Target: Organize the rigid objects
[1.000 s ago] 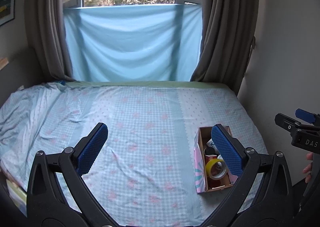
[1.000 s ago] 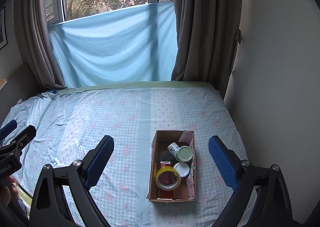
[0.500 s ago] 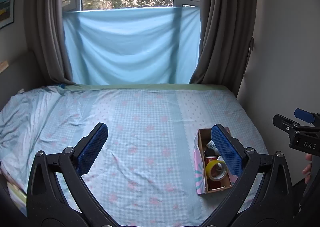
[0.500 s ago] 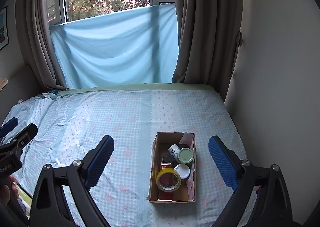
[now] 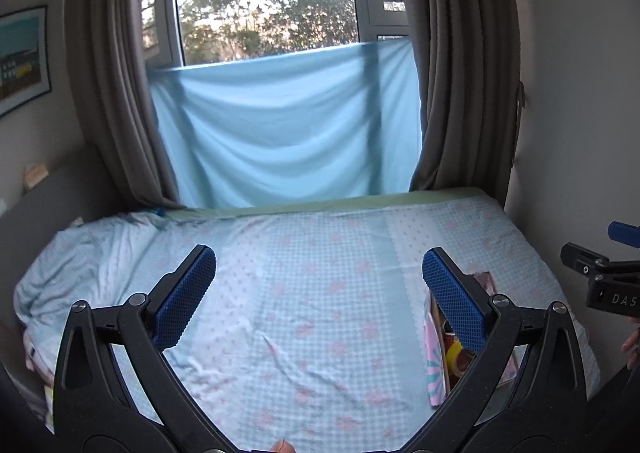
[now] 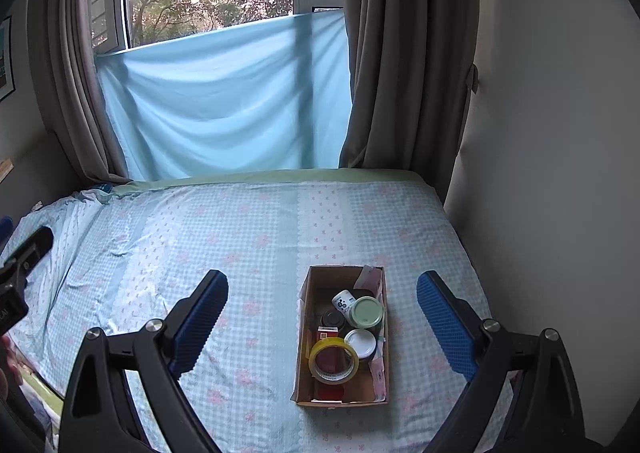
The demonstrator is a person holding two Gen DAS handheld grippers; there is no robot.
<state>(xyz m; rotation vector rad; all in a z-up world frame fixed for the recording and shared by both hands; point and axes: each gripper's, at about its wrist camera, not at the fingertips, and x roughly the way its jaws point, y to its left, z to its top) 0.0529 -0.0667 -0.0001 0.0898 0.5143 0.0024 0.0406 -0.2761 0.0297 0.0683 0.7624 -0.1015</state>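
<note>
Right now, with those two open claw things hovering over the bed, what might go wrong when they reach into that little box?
The small open cardboard box is crammed: the yellow roll of tape leans on the white-lidded jar and pale green-lidded jar, so pulling one may shift the others. The box sits on a soft checked bedsheet and might tip. The right hand-held gripper and left hand-held gripper are both open.

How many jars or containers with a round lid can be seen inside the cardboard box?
4. In the cardboard box: a pale green lid, a white lid in front of it, a black lid to their left, and a small white patterned container behind. Others may be hidden under the yellow tape roll.
</note>
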